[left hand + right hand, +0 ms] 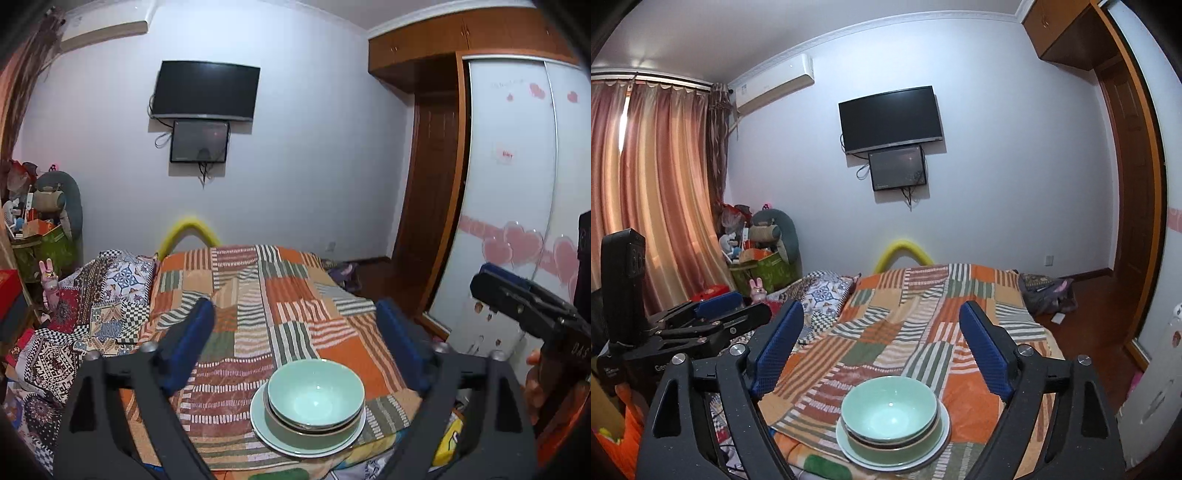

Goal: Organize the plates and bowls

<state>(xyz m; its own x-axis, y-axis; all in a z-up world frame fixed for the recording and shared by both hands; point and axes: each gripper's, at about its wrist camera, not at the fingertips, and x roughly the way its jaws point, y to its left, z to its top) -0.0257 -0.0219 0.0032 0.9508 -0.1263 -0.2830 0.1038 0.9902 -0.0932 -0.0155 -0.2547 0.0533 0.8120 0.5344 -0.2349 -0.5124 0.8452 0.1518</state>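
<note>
My left gripper (295, 343) and right gripper (882, 343) are held side by side, pointing forward and slightly down, each with its blue-padded fingers (779, 343) spread wide and nothing between them, my hand (535, 384) gripping the right one's handle.

Glossy glazed bowl (889, 413), woven cloth bedspread (945, 317)
</note>
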